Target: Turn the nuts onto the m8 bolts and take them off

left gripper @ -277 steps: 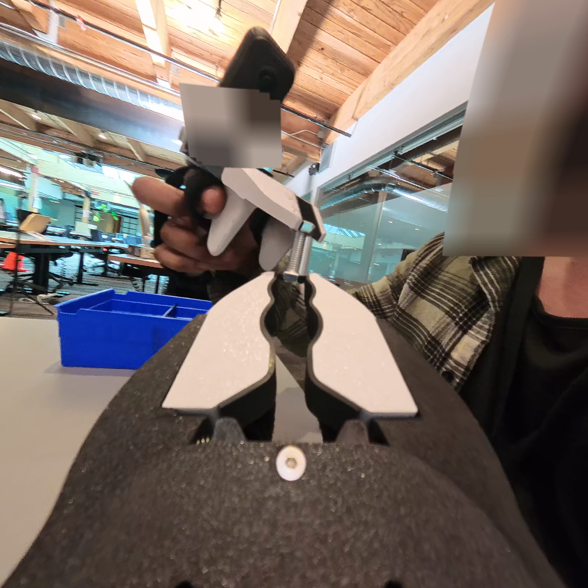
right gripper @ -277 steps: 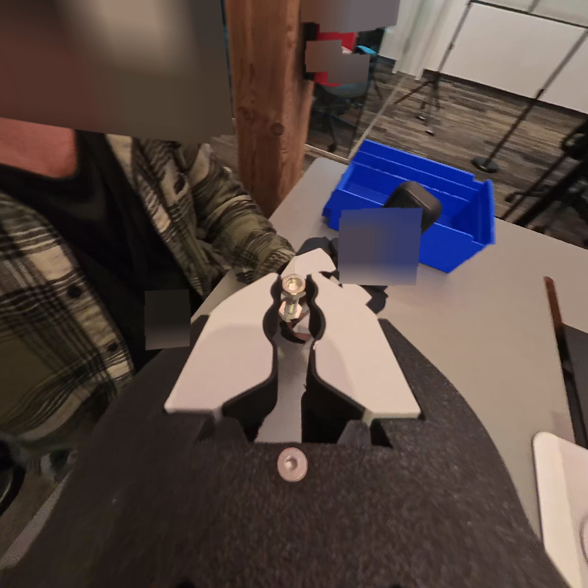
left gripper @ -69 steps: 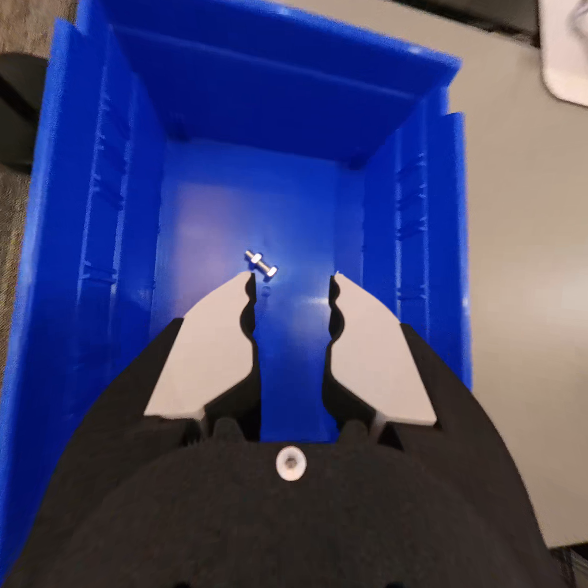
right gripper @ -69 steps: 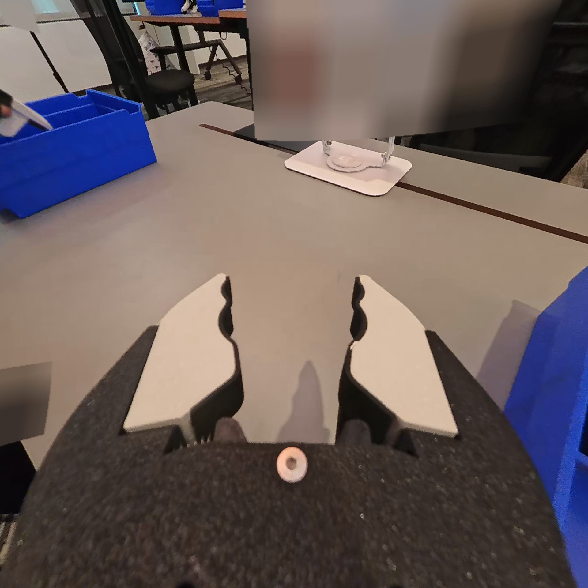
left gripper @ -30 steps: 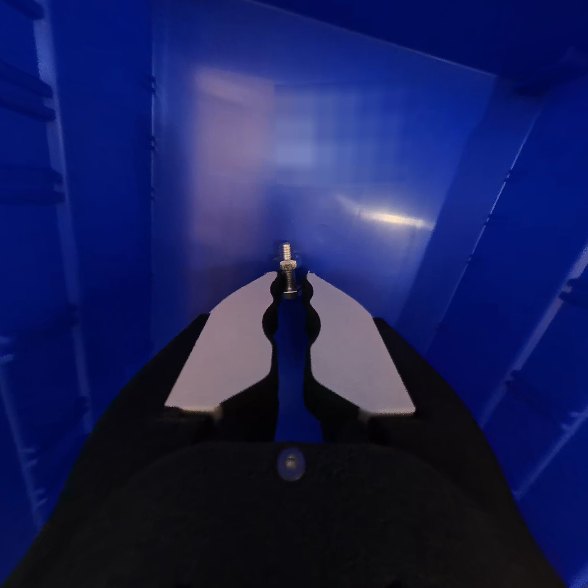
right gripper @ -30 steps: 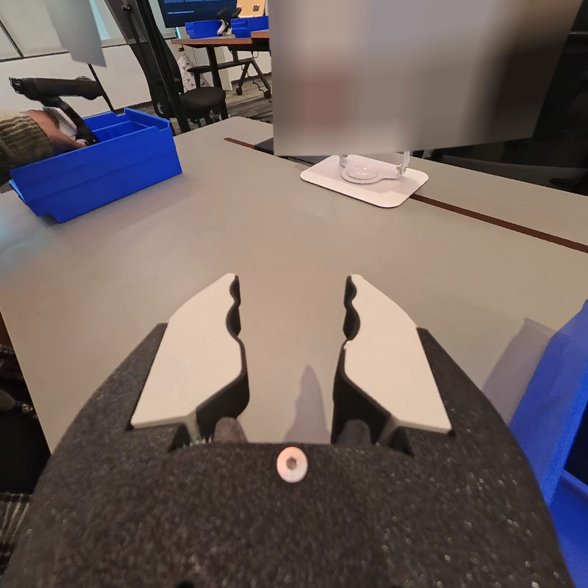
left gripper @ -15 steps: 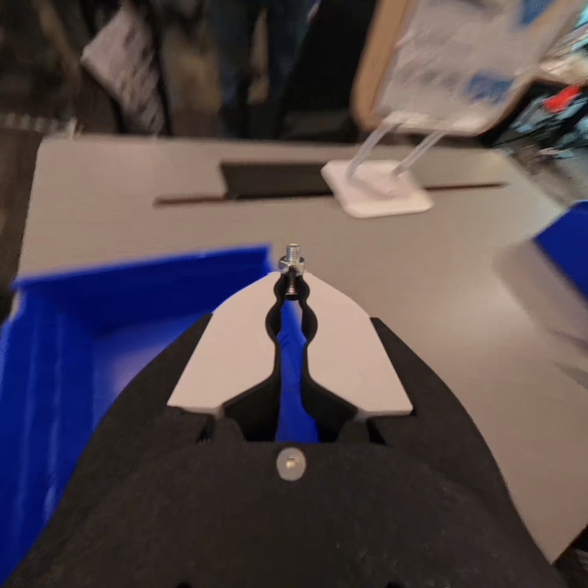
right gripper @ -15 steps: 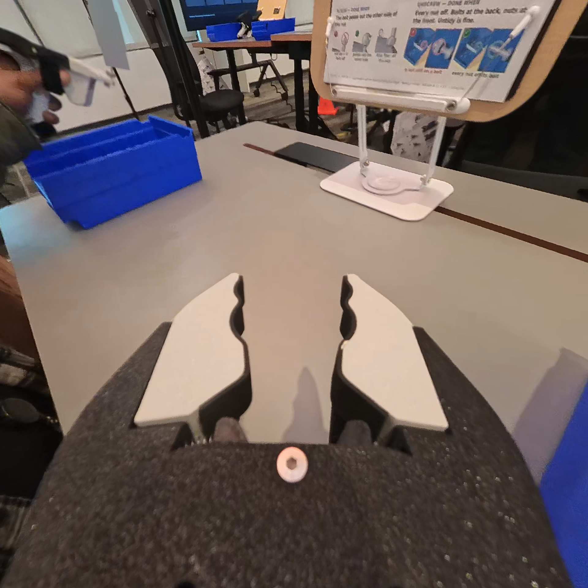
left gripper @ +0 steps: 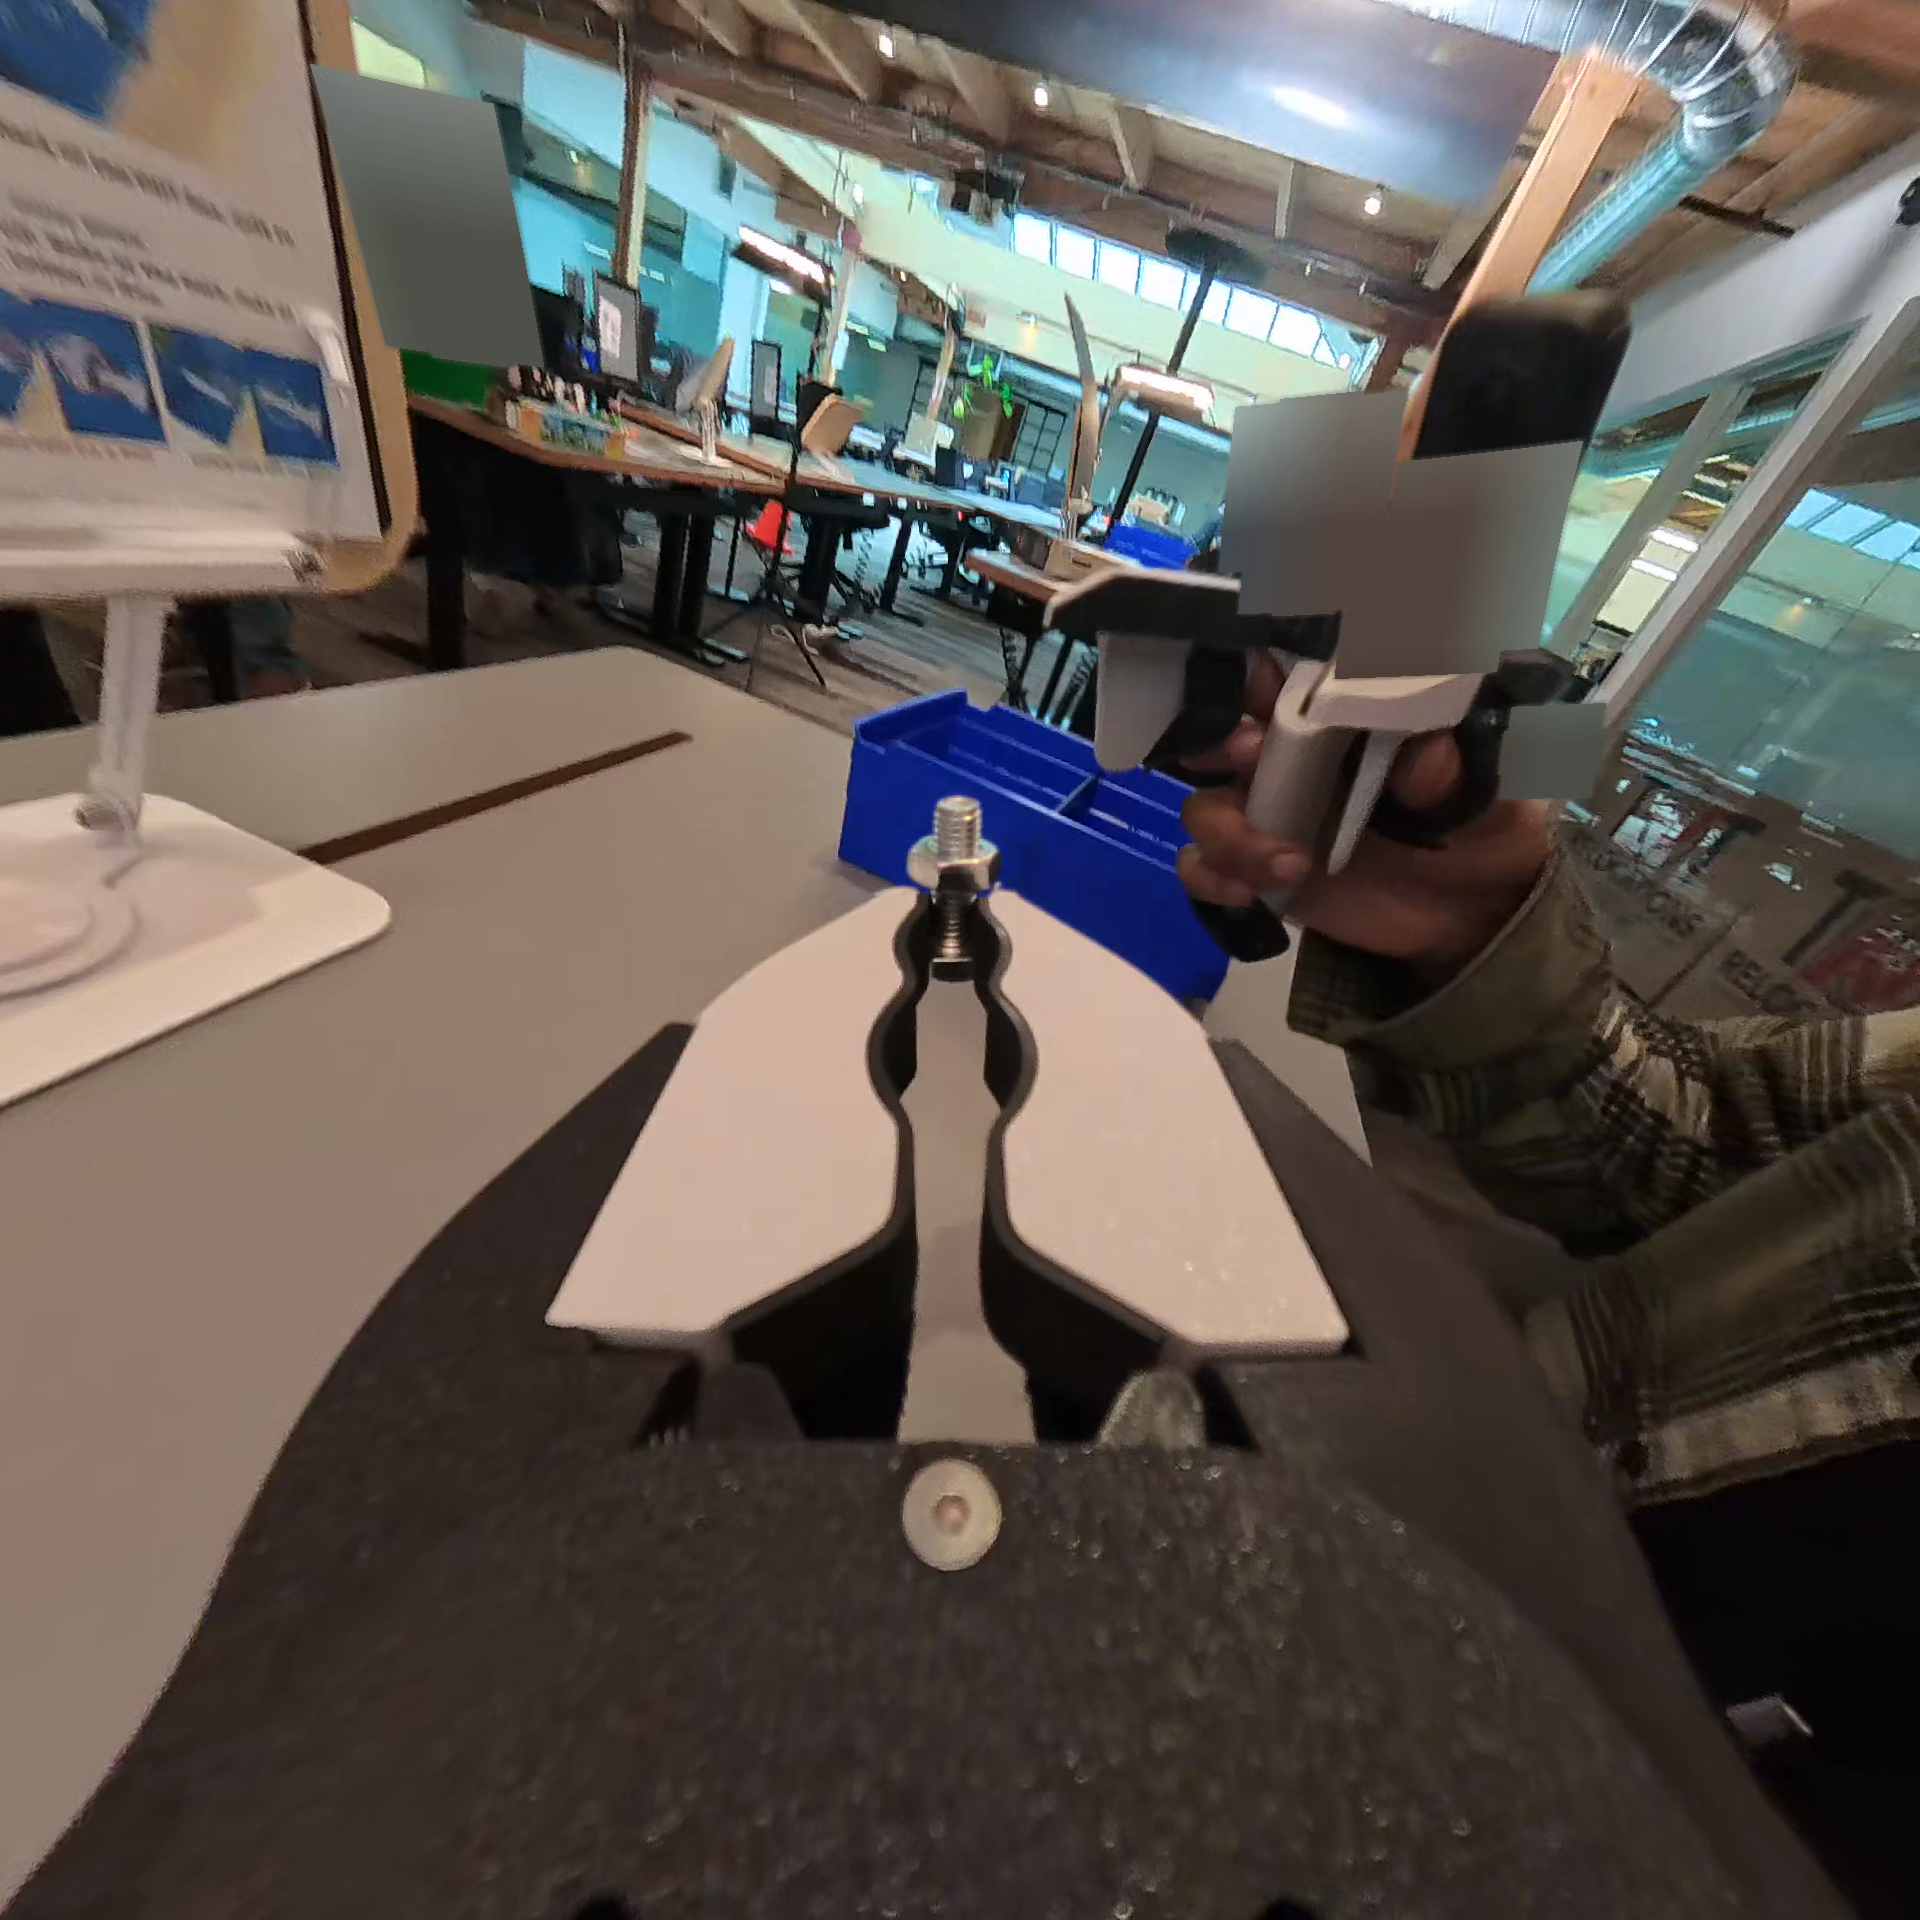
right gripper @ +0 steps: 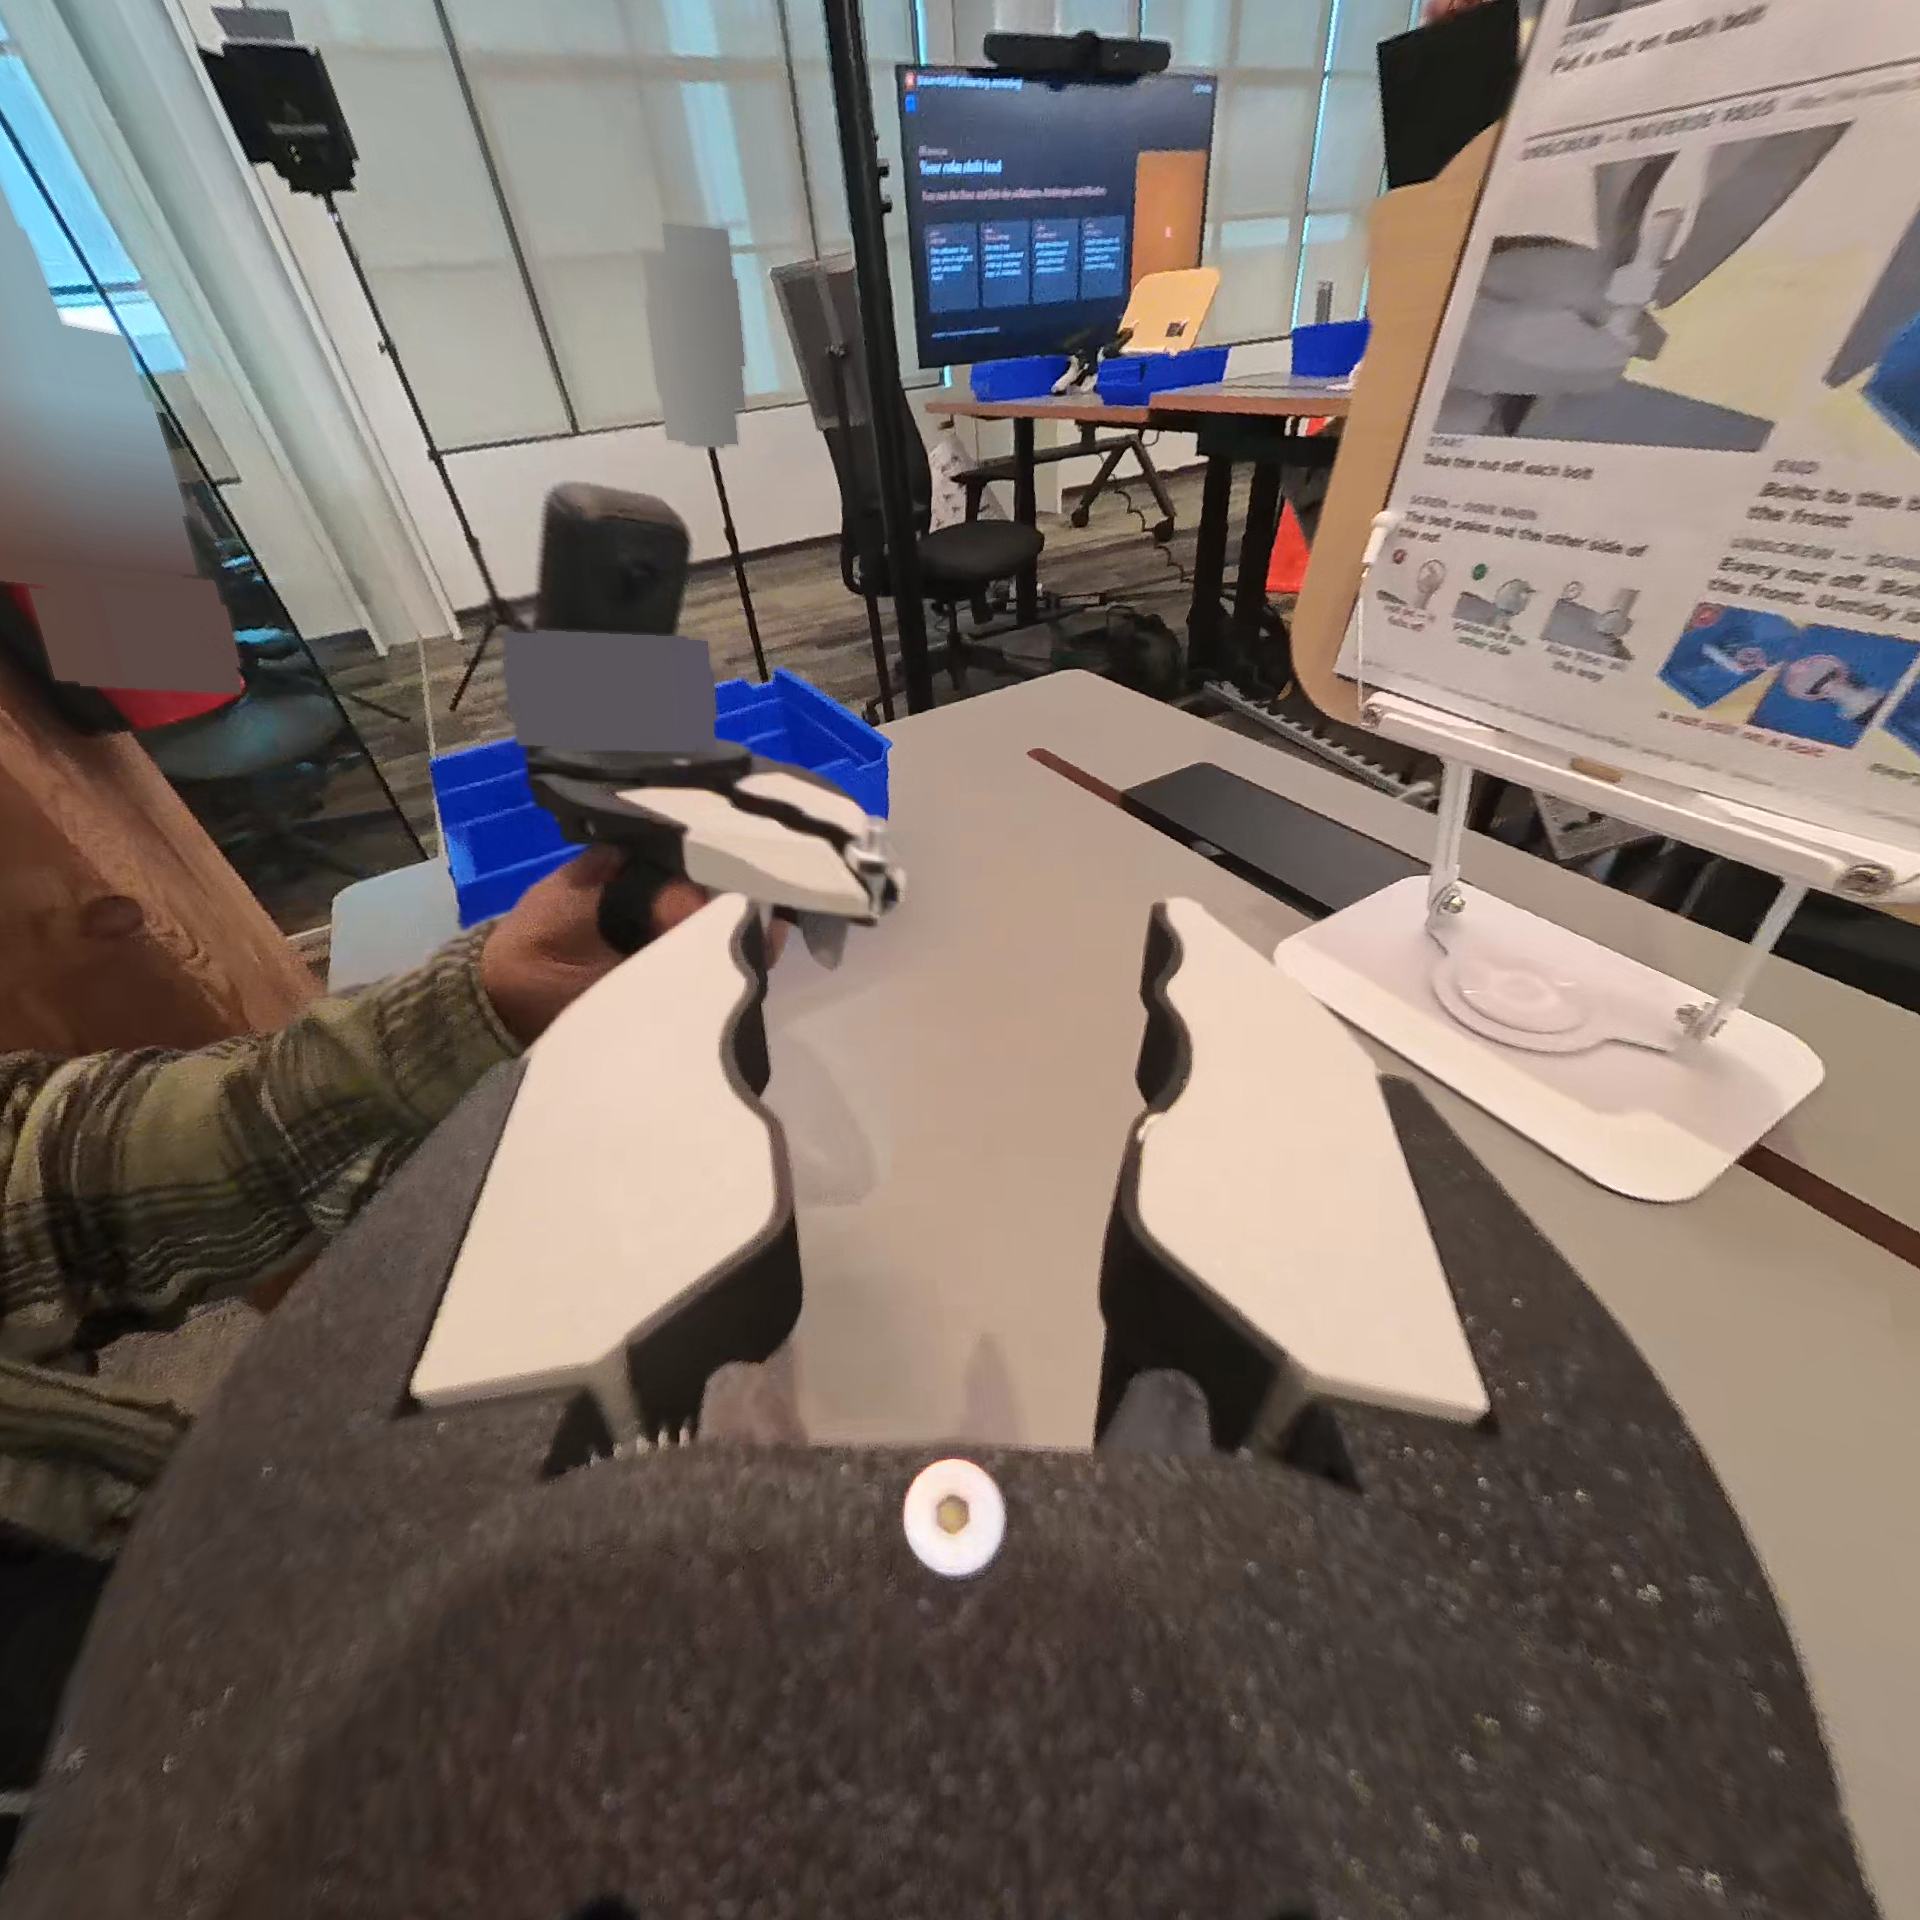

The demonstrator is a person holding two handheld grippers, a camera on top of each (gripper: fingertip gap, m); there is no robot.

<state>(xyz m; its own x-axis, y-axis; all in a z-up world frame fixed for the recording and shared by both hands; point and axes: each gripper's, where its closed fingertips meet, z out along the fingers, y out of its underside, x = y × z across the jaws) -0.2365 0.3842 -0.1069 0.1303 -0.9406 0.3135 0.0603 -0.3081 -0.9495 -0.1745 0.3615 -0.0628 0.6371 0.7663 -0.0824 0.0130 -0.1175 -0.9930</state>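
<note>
**Bolt pinched, nut on – risks from here**

My left gripper point(left gripper: 954, 940) is pinching the silver bolt point(left gripper: 953, 902) by its shank, just above centre of the left wrist view; both pads are pressing the threads, head sitting in the notch behind the tips. The nut point(left gripper: 953, 862) is riding on the bolt right above my fingertips, w/ a few threads poking out past it. My right gripper point(right gripper: 951, 940) is hanging w/ its jaws spread wide, nothing btwn them, only grey table point(right gripper: 997, 831) showing thru the gap.

Judgement: the nut is due to come off next, so the right jaws need to close on it.

What could go wrong:
- Grip is on threads only, near the tips. If I'm twisting the nut hard, the bolt may be spinning w/ it or tilting out.
- Nut is sitting touching/nearly touching my left tips, so little room; right jaws could be clamping my own fingers instead of the hex.
- Once free, the nut could be dropping onto the table & rolling off, not into a blue bin point(left gripper: 1039, 821), centre-right of the left view.
- Display stand point(right gripper: 1558, 1049), right of the right view, is near; a wide swing might be clipping it.
</note>
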